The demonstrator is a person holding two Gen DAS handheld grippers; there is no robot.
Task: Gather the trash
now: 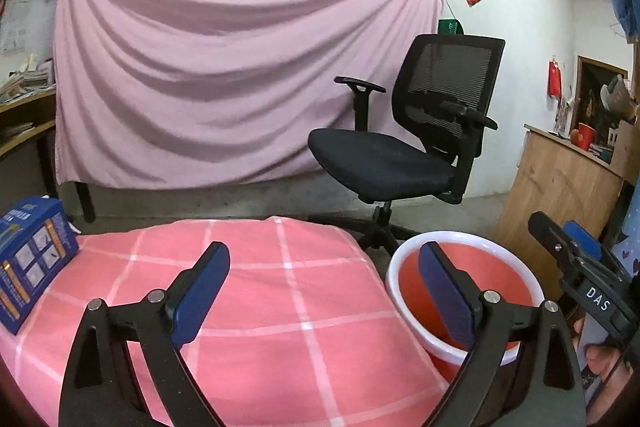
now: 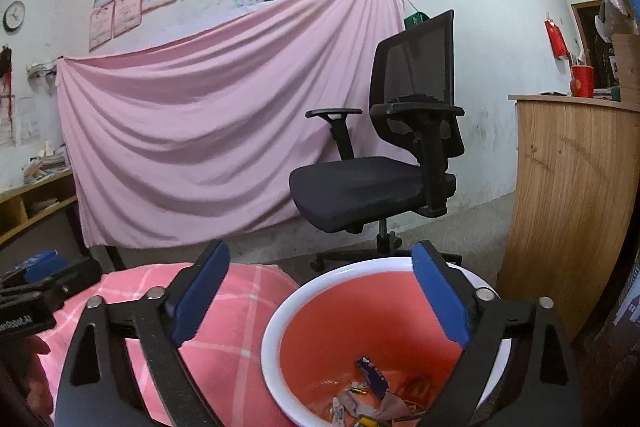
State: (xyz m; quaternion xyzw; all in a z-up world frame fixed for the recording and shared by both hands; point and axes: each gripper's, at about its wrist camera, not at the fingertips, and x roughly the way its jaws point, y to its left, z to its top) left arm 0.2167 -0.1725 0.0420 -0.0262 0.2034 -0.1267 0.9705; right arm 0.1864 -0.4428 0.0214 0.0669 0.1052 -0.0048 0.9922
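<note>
Bin (image 2: 280, 315) upright, mouth up; trash (image 2: 372, 379) inside.

**Free room and obstacles around the red bin**

The mouth of the red bin (image 2: 400, 327) is left unobstructed from above; only scraps of trash (image 2: 372, 399) are seen at its bottom. To the left of the bin, the pink checked cloth (image 1: 260, 307) is bare across its middle, and passage is blocked only at its far left edge by a blue box (image 1: 32, 263). Behind the bin, a black office chair (image 2: 380, 167) is stood on the floor. To the right of the bin, the way is closed by a wooden cabinet (image 2: 572, 207).
</note>
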